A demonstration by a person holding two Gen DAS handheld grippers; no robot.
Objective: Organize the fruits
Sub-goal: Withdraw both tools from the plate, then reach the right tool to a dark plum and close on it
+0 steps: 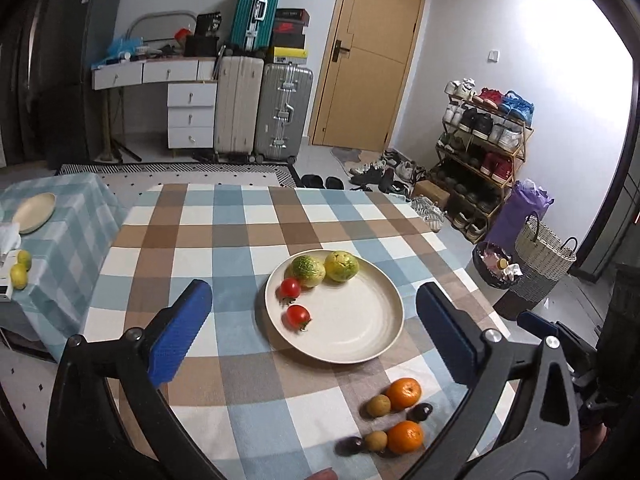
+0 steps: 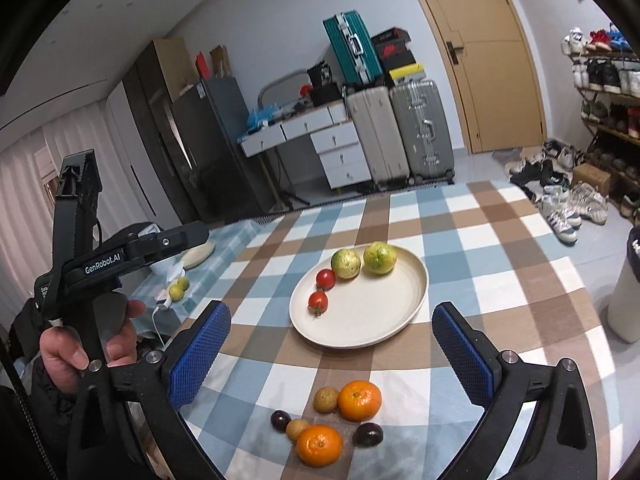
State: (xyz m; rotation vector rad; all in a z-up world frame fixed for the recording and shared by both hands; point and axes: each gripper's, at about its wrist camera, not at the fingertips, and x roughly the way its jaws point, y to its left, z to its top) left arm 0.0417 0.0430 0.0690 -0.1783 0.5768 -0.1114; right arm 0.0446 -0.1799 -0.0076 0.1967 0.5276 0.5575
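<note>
Oranges (image 2: 359, 400) clustered at table's (image 2: 520, 240) near edge, unpicked; plate (image 2: 384, 320) half filled mid-table; both grippers (image 1: 314, 320) (image 2: 332, 354) held open, empty. Nearest orange judged next.

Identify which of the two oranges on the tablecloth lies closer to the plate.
The orange beside the upper brown fruit is closer to the plate. The other orange lies nearer the camera, between two dark fruits.

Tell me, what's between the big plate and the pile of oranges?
Nothing but bare checkered tablecloth. The right wrist view shows that open strip between the plate and the nearest orange; the left wrist view agrees.
</note>
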